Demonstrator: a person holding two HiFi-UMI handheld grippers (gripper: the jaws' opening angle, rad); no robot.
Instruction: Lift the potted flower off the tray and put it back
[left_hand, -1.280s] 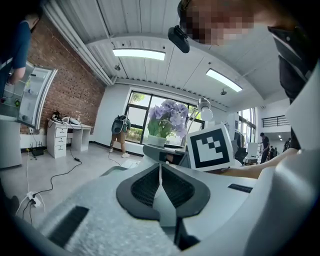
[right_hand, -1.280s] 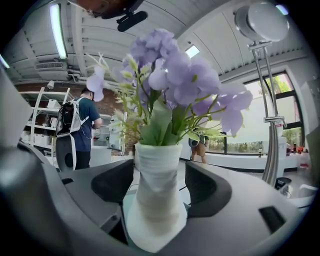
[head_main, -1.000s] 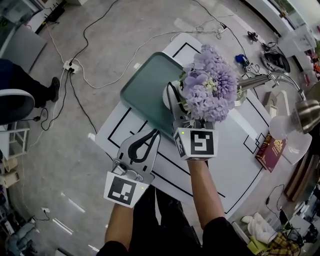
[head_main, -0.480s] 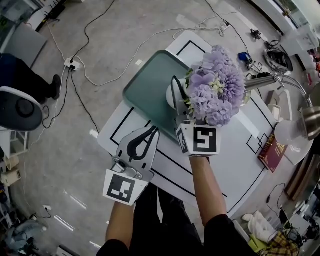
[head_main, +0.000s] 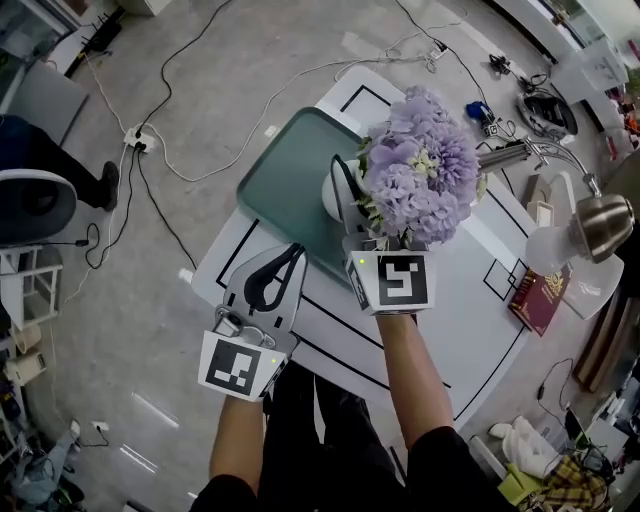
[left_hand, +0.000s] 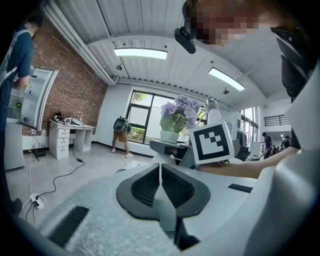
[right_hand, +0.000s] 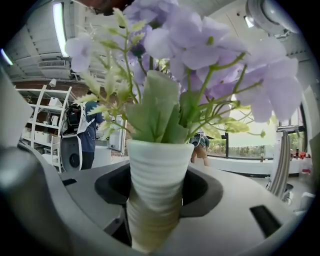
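A white ribbed pot of purple flowers stands upright on the green tray at the table's far left. My right gripper reaches level around the pot. Its jaws are closing, with the pot between them and its lower sides meeting both of them in the right gripper view. The blooms hide the right-hand finger from above. My left gripper hovers near the table's front left edge beside the tray, shut and empty, its pads pressed together.
The white table has black taped lines. A metal desk lamp and a red book sit at its right side. Cables run over the floor to the left, where a person's leg and a chair show.
Both grippers and the pot stay where they were. Only the head view has shifted slightly.
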